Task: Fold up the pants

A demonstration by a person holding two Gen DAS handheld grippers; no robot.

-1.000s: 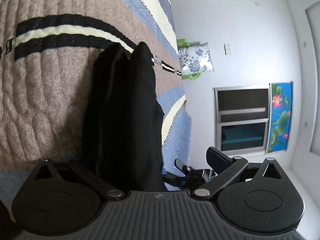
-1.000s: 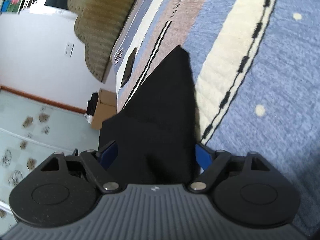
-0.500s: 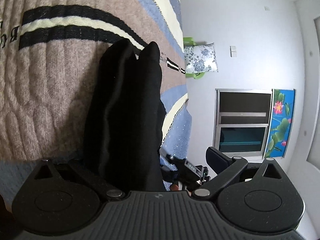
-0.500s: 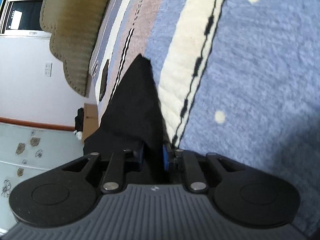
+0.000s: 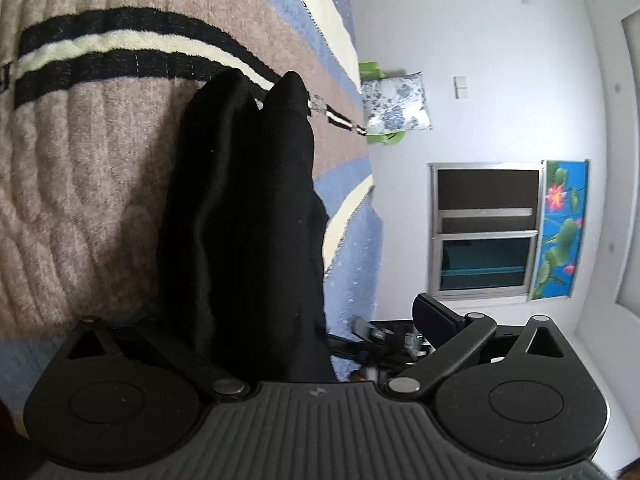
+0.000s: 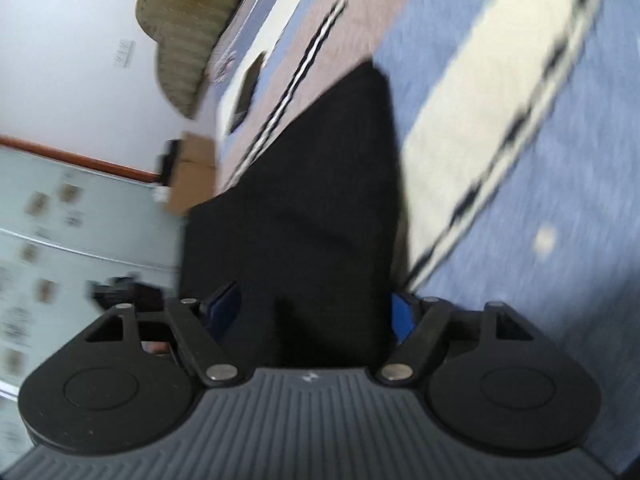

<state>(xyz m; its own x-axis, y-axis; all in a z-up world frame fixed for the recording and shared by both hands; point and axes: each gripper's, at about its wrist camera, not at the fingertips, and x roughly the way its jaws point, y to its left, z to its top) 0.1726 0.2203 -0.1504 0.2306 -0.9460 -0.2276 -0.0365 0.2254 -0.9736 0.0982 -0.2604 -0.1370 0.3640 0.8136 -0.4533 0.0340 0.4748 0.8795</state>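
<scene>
Striped blanket (image 5: 100, 168) underneath, black pants (image 5: 244, 220) stretched out ahead of both grippers, long axis running straight away from the jaws.
Right gripper (image 6: 316, 312) tilts down over the near end of the pants (image 6: 312, 216), jaws opening, blue pads clear of the cloth lying between them. Left gripper (image 5: 300, 320) stands wide, cloth draped across its left jaw and nothing pinched. Both sit at the pants' near end; I'd judge either could take the next fold.

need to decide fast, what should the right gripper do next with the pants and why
Probably close again on the black pants. The right gripper has its jaws opening with cloth between them but not pinched, and the pants lie only partly folded on the striped blanket, so a fresh hold seems needed.
</scene>
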